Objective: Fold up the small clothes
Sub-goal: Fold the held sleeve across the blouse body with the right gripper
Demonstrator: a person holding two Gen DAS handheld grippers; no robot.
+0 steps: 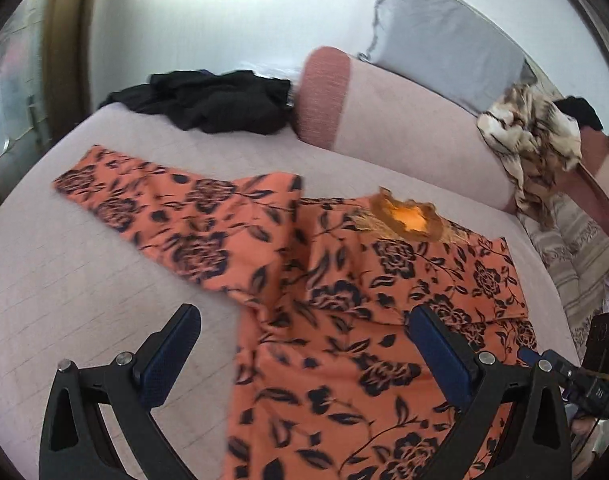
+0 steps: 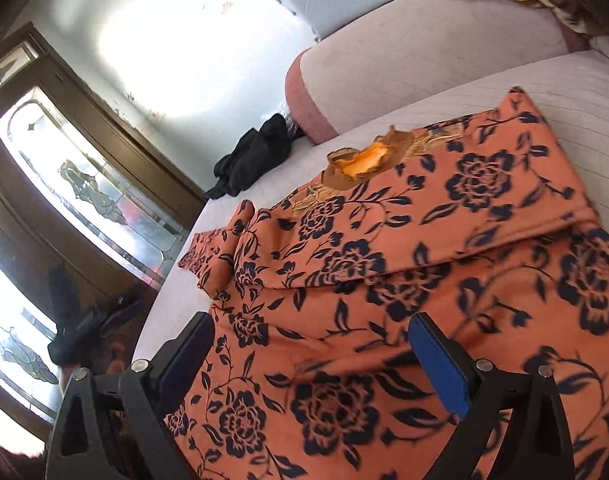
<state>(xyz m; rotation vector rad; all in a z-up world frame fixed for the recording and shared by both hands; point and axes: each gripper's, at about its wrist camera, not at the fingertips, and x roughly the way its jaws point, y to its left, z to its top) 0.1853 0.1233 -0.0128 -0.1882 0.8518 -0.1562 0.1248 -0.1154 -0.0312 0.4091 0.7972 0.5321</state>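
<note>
Pink bedcover (image 1: 84, 272) spreads over the bed, and an orange dress (image 1: 344, 320) with dark flowers lies flat on it, one sleeve folded in, near a long pink pillow (image 1: 404, 120) and a heap of black clothes (image 1: 216, 104). Only the right view shows a brown door (image 2: 84, 184) with patterned glass; only the left view shows the striped blanket (image 1: 576, 248). Both the left tongs (image 1: 304, 344) and right tongs (image 2: 308, 344) hang wide open over the dress, holding nothing.
</note>
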